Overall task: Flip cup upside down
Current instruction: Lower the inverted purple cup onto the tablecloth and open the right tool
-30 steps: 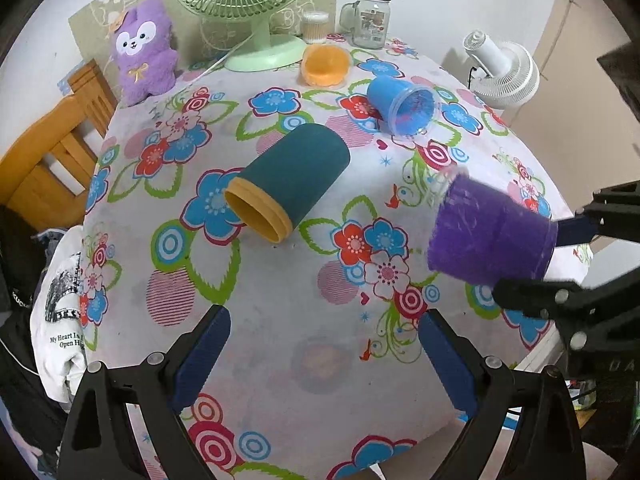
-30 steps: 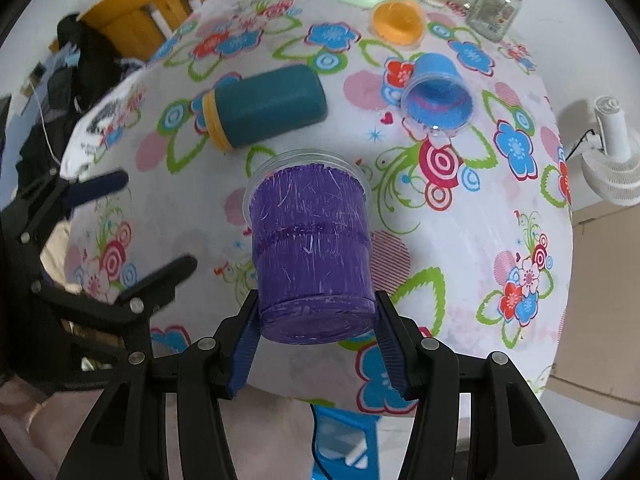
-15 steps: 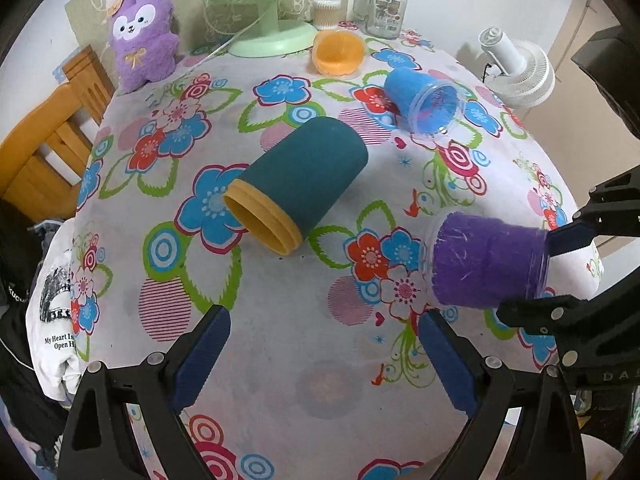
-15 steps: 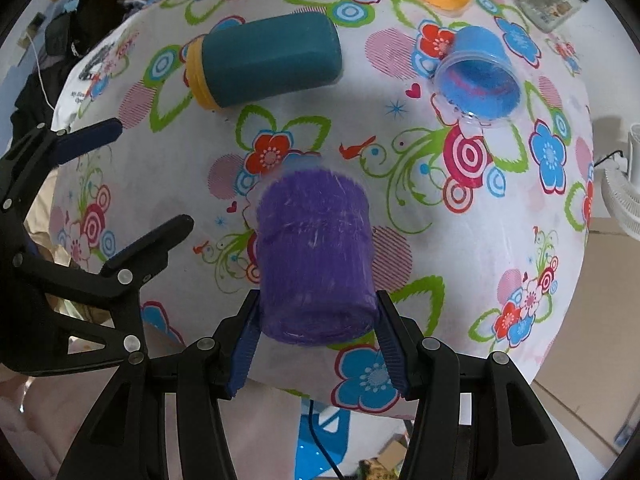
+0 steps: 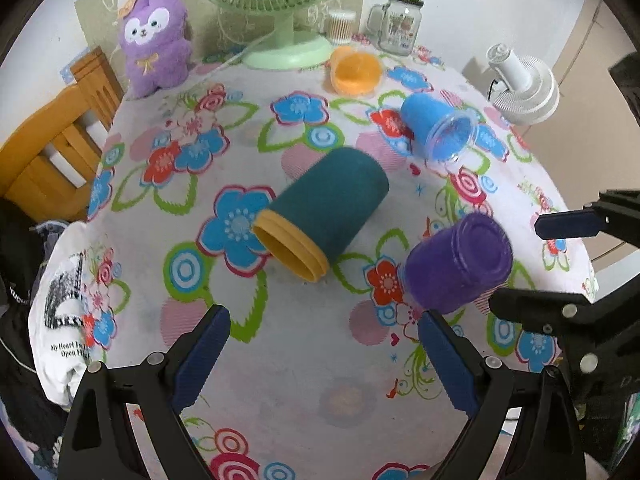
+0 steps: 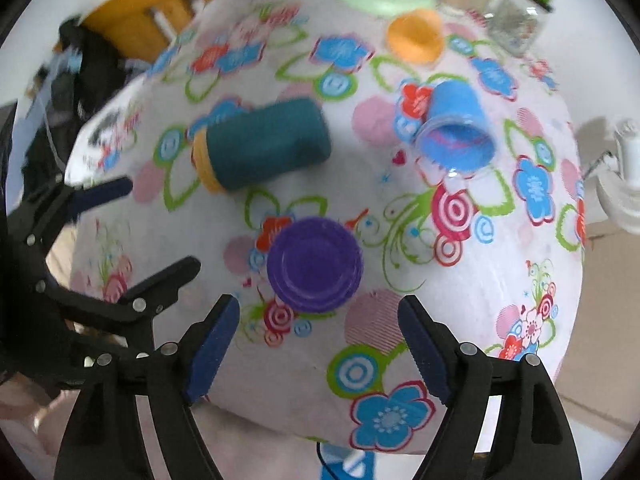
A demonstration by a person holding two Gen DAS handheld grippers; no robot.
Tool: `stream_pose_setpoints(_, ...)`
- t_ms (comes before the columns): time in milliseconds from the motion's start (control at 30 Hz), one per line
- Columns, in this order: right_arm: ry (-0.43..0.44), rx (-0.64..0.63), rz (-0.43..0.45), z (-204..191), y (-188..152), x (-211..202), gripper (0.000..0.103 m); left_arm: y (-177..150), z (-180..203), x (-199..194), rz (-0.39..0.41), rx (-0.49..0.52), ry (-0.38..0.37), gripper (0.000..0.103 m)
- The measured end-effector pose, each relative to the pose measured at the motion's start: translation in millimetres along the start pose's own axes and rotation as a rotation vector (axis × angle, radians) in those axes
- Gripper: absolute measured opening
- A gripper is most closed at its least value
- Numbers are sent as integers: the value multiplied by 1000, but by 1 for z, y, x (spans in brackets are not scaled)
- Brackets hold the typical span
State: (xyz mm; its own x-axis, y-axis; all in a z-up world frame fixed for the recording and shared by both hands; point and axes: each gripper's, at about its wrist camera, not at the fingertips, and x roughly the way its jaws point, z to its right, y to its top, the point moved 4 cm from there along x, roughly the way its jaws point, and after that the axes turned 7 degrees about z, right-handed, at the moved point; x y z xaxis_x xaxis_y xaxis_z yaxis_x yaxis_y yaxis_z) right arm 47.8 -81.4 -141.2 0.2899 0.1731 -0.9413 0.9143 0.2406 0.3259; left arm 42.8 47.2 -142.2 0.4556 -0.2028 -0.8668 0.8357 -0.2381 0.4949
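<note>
The purple cup (image 5: 460, 262) stands upside down on the floral tablecloth, its flat base facing up; it also shows in the right wrist view (image 6: 314, 264). My right gripper (image 6: 320, 352) is open and empty, just behind the cup and apart from it. It appears at the right edge of the left wrist view (image 5: 536, 264). My left gripper (image 5: 324, 354) is open and empty over the table's near part, left of the purple cup.
A teal cup with a yellow rim (image 5: 324, 216) and a blue cup (image 5: 440, 130) lie on their sides. An orange cup (image 5: 356, 70), green fan (image 5: 280, 12), glass jar (image 5: 400, 20) and purple plush (image 5: 154, 38) stand at the back. The table edge (image 6: 400, 446) is near.
My right gripper turned the purple cup mouth down, set it on the table, opened and drew back. The left gripper stayed open.
</note>
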Motion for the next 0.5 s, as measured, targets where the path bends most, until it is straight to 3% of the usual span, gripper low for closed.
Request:
stream_pose_setpoints(267,-55,105,174,-2,-4,-37,85,11,4,-27,48,42,-30,97)
stream_pose_setpoints(500,-54,146,277,13,-10,-60,90,15,21,-51,102,-26,-8,101)
